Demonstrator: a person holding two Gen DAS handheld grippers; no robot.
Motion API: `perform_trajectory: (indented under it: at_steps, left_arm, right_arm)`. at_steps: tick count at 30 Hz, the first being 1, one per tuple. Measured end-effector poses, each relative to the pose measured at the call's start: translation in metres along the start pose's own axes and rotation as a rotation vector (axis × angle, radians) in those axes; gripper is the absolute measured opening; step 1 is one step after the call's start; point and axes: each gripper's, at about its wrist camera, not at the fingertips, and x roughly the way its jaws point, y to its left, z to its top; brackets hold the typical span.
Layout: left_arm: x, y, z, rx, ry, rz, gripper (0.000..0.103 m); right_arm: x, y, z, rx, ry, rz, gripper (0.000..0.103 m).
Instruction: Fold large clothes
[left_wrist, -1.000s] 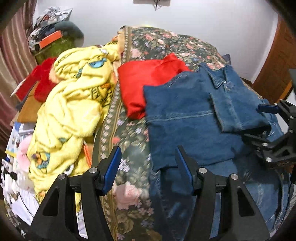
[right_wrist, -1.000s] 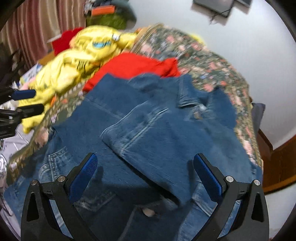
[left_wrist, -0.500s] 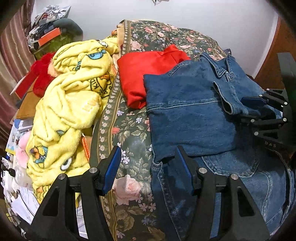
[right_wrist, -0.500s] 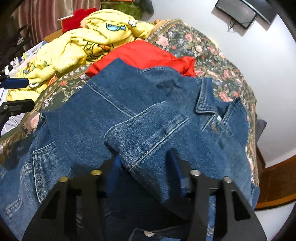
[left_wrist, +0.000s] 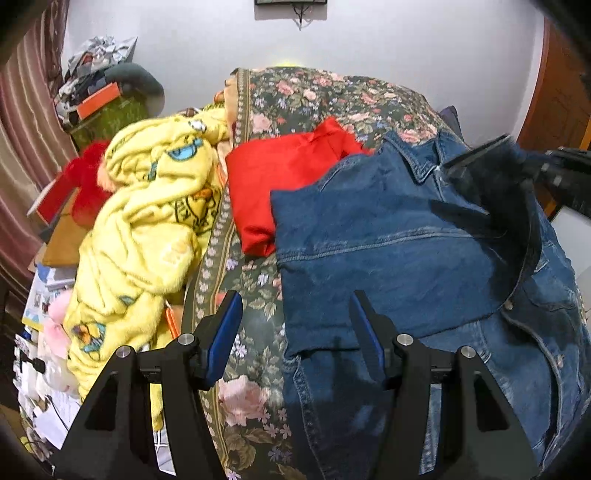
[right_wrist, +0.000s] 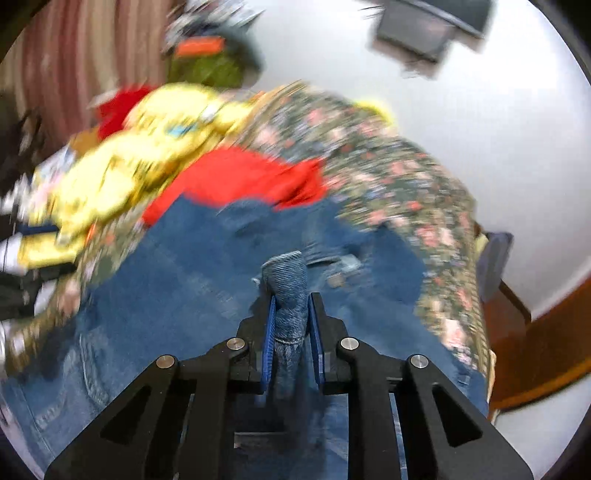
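Two grippers work over a denim jacket (left_wrist: 388, 254) spread on the floral bedspread (left_wrist: 332, 96). Right gripper (right_wrist: 291, 325) pinches a bunched denim fold; left gripper (left_wrist: 295, 332) hovers wide apart above the jacket's edge.

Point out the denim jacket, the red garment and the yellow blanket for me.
denim jacket (left_wrist: 388, 266), left wrist view, on its flat back panel.
red garment (left_wrist: 280, 177), left wrist view, on its folded middle.
yellow blanket (left_wrist: 147, 229), left wrist view, on its bunched centre.
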Motion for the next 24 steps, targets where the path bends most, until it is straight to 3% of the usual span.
perform_trajectory:
  at_steps: [7, 10, 16, 18, 20, 24]
  left_arm:
    - [-0.003, -0.022, 0.01, 0.03, -0.015, -0.004, 0.059]
    - [0.0, -0.033, 0.011, 0.043, -0.009, -0.014, 0.059]
    - [0.012, -0.054, 0.009, 0.079, 0.018, -0.024, 0.059]
    - [0.015, -0.06, 0.007, 0.094, 0.024, -0.024, 0.059]
    - [0.018, -0.064, 0.006, 0.102, 0.03, -0.025, 0.059]
    - [0.025, -0.067, 0.004, 0.101, 0.046, -0.034, 0.059]
  right_arm:
    - [-0.032, -0.08, -0.029, 0.276, -0.044, 0.011, 0.016]
    - [-0.03, -0.099, -0.056, 0.361, -0.009, 0.033, 0.016]
    - [0.001, -0.134, -0.134, 0.653, 0.133, 0.195, 0.02]
    - [0.006, -0.14, -0.152, 0.738, 0.168, 0.222, 0.025]
    - [0.015, -0.145, -0.173, 0.839, 0.208, 0.256, 0.038]
    - [0.021, -0.151, -0.192, 0.938, 0.221, 0.321, 0.044]
